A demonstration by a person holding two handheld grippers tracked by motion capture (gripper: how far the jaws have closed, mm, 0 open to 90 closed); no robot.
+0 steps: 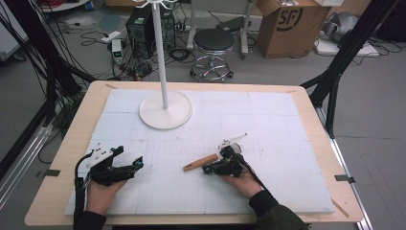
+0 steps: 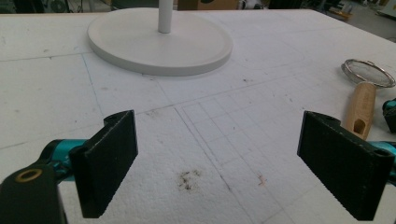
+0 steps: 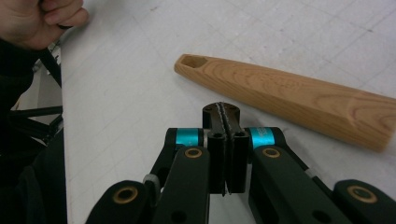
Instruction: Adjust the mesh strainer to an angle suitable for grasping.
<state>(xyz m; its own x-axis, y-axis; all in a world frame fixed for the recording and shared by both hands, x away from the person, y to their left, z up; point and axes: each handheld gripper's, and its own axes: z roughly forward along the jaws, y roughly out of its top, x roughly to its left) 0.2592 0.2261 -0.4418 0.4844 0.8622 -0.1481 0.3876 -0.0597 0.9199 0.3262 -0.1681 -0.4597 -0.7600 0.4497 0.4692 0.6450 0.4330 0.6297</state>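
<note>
Resting on the white foam-covered table (image 1: 287, 191), a wooden-handled mesh strainer (image 1: 200, 162) lies near the front edge, its handle pointing toward the person's left and its round wire bowl (image 2: 369, 73) farther back, as the left gripper view shows. In the right gripper view the handle (image 3: 289, 95) runs across just beyond the jaw tips, its hanging slot at the end nearer the person's left hand (image 3: 39, 21); handle and jaws sit close but apart.

Right gripper (image 1: 207, 169): held low over the table just beside the handle, jaws pressed flat together with nothing between them.

Left gripper (image 1: 139, 163): held low at the person's left, well apart from the strainer, jaws spread wide over bare foam with nothing between them (image 2: 219, 154).

White stand (image 1: 165, 109): a round base and upright pole set toward the far side of the table, well apart from both grippers.

Beyond the table stand a black stool (image 1: 213, 43) and a cardboard box (image 1: 292, 24) on the floor.
</note>
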